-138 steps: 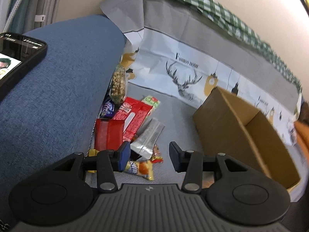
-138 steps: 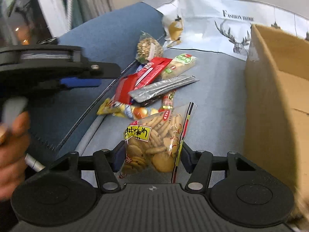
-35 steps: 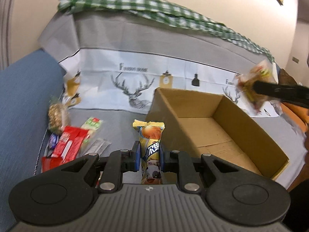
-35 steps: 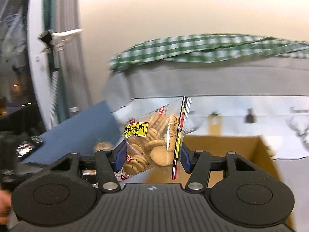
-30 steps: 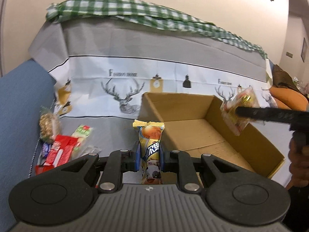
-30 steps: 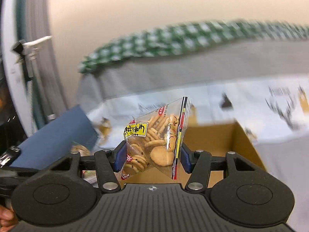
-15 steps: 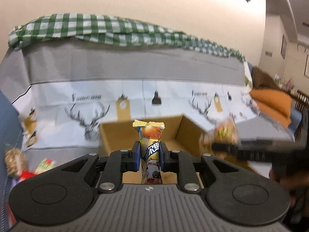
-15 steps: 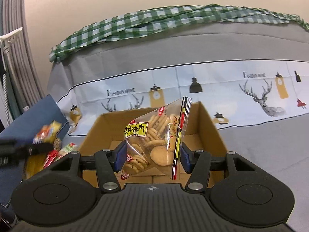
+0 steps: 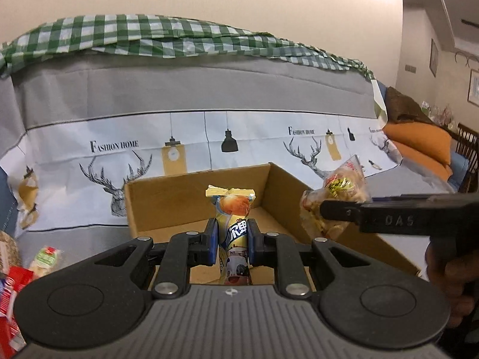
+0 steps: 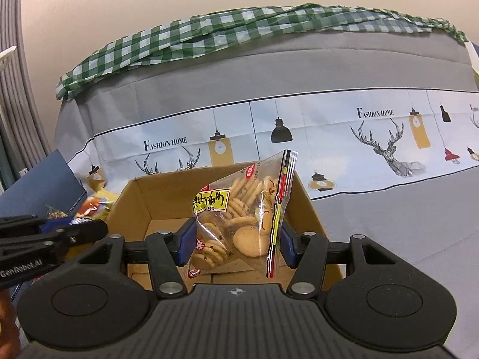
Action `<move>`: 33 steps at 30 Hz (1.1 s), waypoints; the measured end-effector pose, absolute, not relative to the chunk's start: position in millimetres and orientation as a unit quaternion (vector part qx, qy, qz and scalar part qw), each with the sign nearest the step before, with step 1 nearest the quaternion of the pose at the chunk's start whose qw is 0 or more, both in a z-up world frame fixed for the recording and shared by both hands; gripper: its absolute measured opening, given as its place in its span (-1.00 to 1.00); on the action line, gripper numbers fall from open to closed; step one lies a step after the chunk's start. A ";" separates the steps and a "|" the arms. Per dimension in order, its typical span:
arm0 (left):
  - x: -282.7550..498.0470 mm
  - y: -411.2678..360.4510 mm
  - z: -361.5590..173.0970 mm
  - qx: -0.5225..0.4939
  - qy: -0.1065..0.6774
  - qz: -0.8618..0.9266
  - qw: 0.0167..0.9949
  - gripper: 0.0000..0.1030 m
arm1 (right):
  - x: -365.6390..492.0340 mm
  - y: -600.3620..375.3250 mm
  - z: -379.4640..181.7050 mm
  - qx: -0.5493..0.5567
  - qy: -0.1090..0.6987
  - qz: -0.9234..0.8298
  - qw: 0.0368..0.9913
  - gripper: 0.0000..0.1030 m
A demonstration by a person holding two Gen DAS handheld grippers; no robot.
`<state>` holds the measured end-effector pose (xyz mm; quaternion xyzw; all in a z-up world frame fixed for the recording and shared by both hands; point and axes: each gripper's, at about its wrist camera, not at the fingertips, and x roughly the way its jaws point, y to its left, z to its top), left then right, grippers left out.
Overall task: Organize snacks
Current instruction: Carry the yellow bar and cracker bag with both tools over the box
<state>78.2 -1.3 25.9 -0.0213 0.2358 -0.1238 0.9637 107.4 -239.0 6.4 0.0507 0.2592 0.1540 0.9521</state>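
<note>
My left gripper is shut on a yellow snack packet held upright over the open cardboard box. My right gripper is shut on a clear bag of cookies held above the same box. In the left wrist view the cookie bag and right gripper arm sit over the box's right wall. In the right wrist view the left gripper arm reaches in from the left with the yellow packet partly showing.
The box sits on a grey sofa cover with a deer print and a green checked cloth along the back. Loose snacks lie at the left beside a blue cushion. Orange cushions lie at the right.
Both grippers have risen from the snack pile with their packets and swung over the box. The left view has turned right, so the pile has slid to the left edge.
</note>
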 end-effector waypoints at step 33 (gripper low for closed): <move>89.2 3.1 29.4 -0.066 0.229 -0.105 0.966 -0.60 | 102.0 -233.2 4.0 0.032 0.239 0.154 0.958 0.13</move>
